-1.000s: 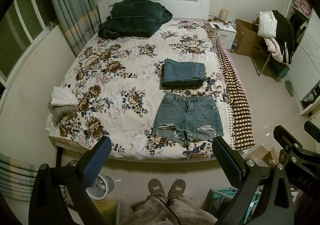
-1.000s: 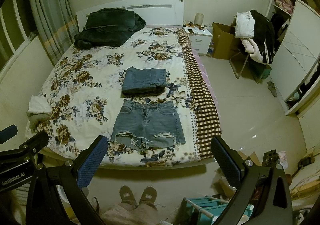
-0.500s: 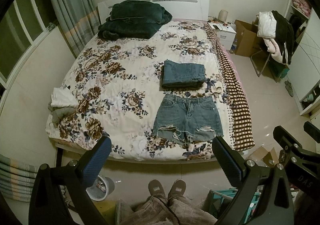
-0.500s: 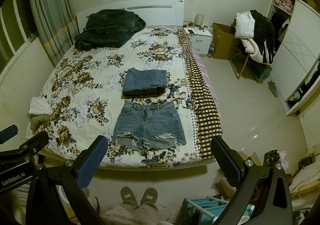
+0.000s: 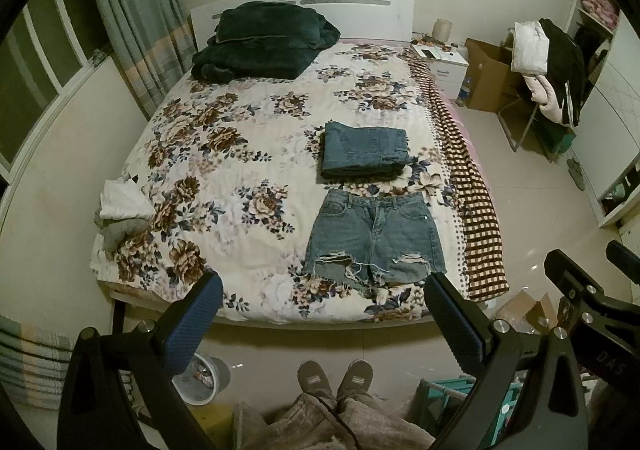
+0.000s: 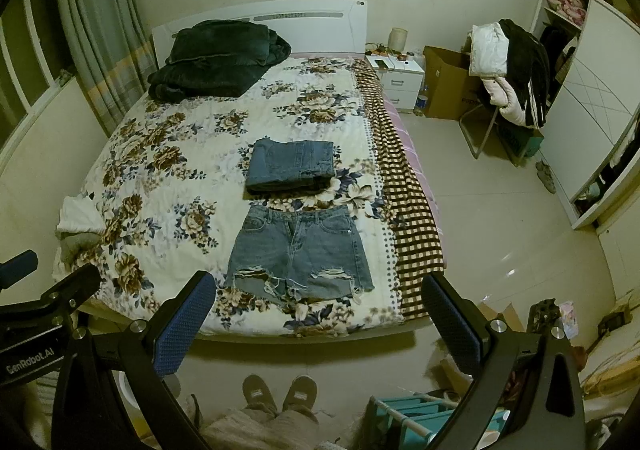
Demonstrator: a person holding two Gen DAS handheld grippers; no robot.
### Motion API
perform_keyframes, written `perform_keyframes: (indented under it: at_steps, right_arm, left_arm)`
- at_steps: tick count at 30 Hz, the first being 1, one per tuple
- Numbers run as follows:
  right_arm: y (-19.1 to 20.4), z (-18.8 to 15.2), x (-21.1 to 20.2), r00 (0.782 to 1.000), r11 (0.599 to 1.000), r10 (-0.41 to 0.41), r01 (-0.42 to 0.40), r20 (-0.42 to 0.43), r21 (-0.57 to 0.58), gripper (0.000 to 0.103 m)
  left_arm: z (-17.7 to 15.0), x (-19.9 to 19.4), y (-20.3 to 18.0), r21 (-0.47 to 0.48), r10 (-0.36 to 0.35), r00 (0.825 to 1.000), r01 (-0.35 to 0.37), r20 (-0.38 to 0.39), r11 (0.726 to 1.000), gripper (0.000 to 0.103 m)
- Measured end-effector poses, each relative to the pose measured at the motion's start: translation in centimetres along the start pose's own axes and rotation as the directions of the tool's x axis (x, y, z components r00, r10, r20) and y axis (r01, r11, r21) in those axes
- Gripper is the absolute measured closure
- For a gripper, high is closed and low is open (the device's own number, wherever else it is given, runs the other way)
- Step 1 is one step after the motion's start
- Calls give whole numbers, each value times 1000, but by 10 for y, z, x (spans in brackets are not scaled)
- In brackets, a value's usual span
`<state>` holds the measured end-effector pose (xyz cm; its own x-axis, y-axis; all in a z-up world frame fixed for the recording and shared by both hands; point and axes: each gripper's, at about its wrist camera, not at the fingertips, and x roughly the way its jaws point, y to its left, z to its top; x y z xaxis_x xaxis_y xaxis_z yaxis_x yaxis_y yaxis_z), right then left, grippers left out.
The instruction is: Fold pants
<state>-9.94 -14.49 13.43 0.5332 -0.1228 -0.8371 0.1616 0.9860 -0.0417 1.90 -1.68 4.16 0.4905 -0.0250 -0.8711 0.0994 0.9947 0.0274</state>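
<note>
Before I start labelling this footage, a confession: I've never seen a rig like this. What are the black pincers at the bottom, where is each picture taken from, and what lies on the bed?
There is no robot here. A person standing at the foot of the bed holds a two-finger tool in each hand, with a fisheye camera on each tool looking along its fingers. One picture comes from the left gripper, the other from the right gripper. Both are open and hold nothing.

On the floral bedspread lie distressed denim shorts, spread flat near the foot. Just beyond them lie folded jeans, and a dark green blanket sits by the headboard.
</note>
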Motion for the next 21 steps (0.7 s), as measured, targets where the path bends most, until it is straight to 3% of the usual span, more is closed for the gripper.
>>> perform_keyframes:
  at_steps: [7,12,17,21]
  right_arm:
    - [4,17,-3,1000,1000,-7,8,-23,21,0]
    - [2,37,27,999,998,-14,16,-38,65,0]
    - [-11,46,89,997,994,-2,11,-77,107,0]
    - [-32,46,154,994,995,0,10,-113,95,0]
  left_arm:
    - [12,8,-5,10,-11,1000,11,-5,1000,0]
    - [19,39,6,6,5,1000,-5,30,1000,0]
    - [40,85,3,15,46,996,-48,75,999,0]
    - [53,146,-23,41,72,997,-73,31,996,0]
